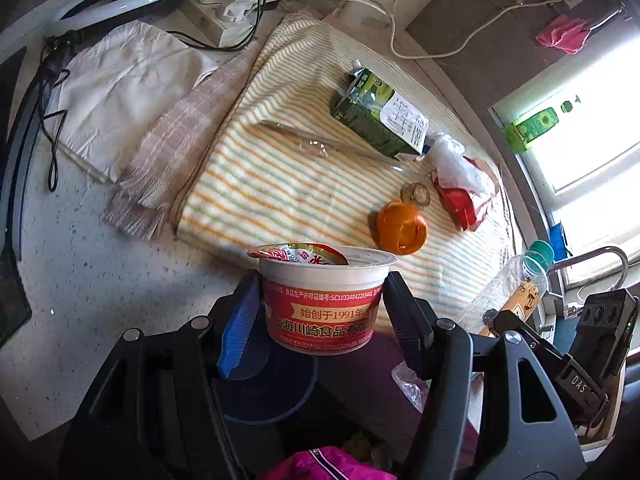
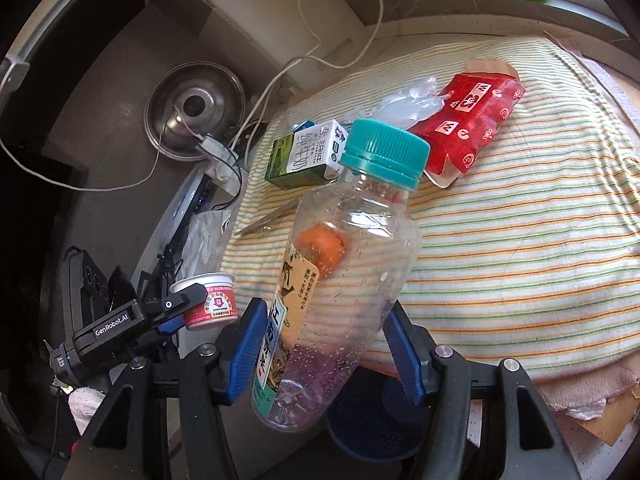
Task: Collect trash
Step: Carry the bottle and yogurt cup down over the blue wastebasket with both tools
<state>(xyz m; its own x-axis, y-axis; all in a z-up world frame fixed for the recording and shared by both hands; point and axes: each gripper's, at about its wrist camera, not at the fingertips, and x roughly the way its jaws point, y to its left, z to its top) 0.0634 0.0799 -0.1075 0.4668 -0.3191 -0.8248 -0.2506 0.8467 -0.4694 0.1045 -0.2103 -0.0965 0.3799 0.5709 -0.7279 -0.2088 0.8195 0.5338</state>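
Speckled pale countertop (image 1: 80, 280) carries a striped cloth (image 1: 280, 184) that spreads ahead of both grippers. The left gripper (image 1: 320, 308) is clamped on a red-and-white sauce cup (image 1: 322, 300), its foil lid (image 1: 298, 255) peeled partway back; the blue pad presses the cup's left side and the black finger its right. Beyond that gripper, on the cloth, lie an orange cap (image 1: 401, 229), a small brownish lump (image 1: 416, 195), a green milk carton (image 1: 380, 114), a clear wrapper strip (image 1: 320, 144) and a red crumpled pack (image 1: 460, 200) with a scrap of clear plastic bag (image 1: 456, 160) on it. The right gripper (image 2: 324, 344) is closed on a clear plastic bottle (image 2: 344, 272) with a teal cap (image 2: 384, 152), tilted so the cap leans away and to the right. Below both grippers a dark blue bin (image 2: 372, 420) shows between the fingers. Left of the right gripper, the left one appears with its cup.
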